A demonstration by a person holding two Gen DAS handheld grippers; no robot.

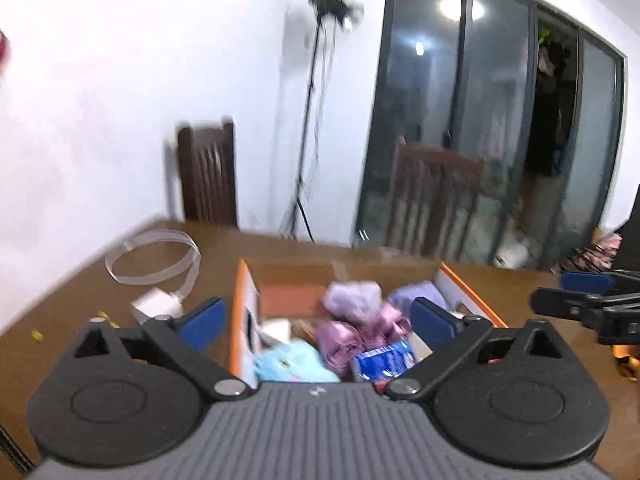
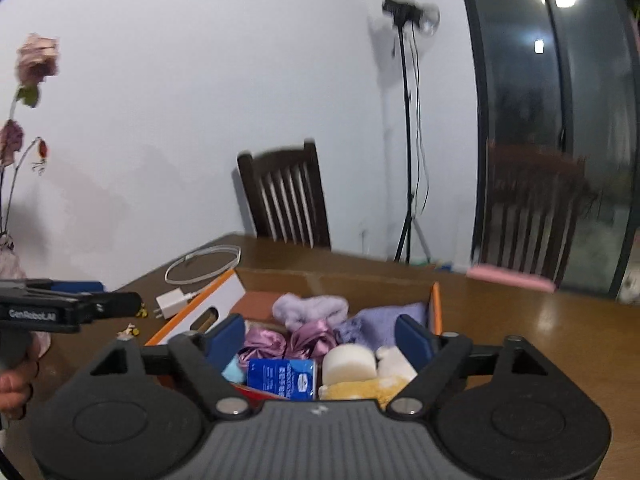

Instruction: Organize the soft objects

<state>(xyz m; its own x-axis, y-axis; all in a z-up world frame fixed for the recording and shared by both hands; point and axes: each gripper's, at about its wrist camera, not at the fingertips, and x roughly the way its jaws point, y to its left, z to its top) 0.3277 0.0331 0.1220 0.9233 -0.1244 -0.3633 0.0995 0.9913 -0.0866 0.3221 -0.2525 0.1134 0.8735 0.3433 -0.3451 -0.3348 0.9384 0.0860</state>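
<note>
Where walls whiten, wooden table [image 2: 520, 320], chairs [image 2: 286, 200].

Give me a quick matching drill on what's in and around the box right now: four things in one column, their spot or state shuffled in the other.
Things:
1. blue packet
2. white charger
3. left gripper
4. pink pad

Place or state:
A. on the table to the left of the box
B. jaws open, nothing between them
C. inside the cardboard box, at its near edge
D. on the table beyond the box, to the right

Pairs: 1-C, 2-A, 3-B, 4-D
</note>
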